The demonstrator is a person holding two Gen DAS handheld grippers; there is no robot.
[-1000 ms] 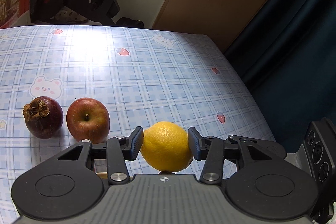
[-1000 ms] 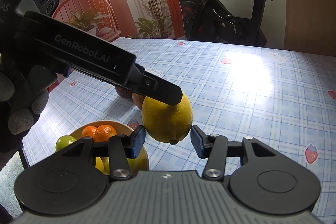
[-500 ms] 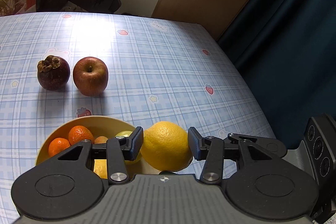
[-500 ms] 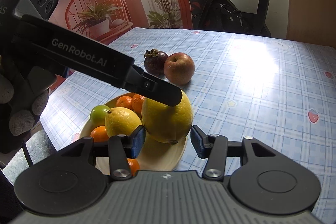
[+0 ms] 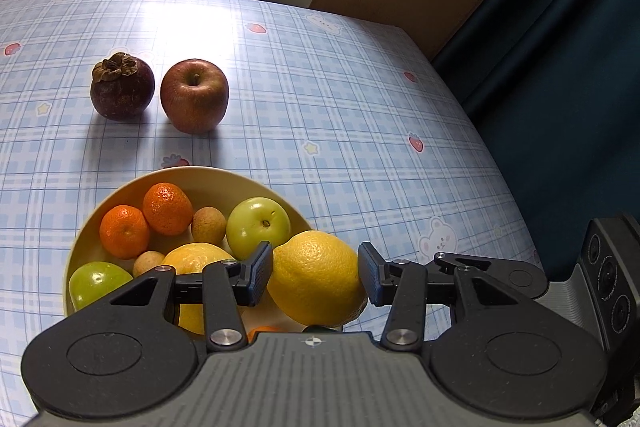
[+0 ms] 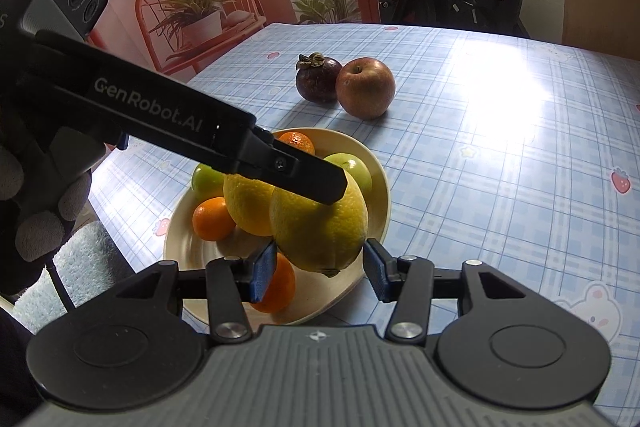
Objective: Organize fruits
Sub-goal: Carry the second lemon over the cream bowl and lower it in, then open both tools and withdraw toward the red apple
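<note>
Fruit sorting, seen from both wrist cameras, read left to right. On the checked tablecloth (image 5: 340,107), at the far left, a mangosteen (image 5: 122,89) stands just beside a red apple (image 5: 195,95); the two are close, but in the left view a narrow gap shows between them. Nearer the camera sits a cream bowl (image 5: 208,173) holding two tangerines (image 5: 166,203), two small brown fruits (image 5: 208,225), two green apples (image 5: 258,227) and a lemon (image 5: 192,259). To the right of these, the left gripper (image 5: 315,277) is clamped on a second lemon (image 5: 316,267), one pad pressing each side of it; this held lemon hangs over the right-hand part of the bowl, close against the lemon that lies in it. At the far right edge, part of the right gripper's housing (image 5: 608,283) shows beside the table. In the right wrist view, a gloved hand (image 6: 36,211) at the left carries the left gripper, one finger (image 6: 304,171) of which lies along the top of the held lemon (image 6: 320,223). Below it, the right gripper (image 6: 320,273) has its blue pads (image 6: 264,271) set on either side of the lemon's lower end; whether they actually press on the fruit or merely flank it cannot be told from this angle. Beyond, the mangosteen (image 6: 319,79) and apple (image 6: 365,93) stand on the cloth behind the bowl (image 6: 380,187).
</note>
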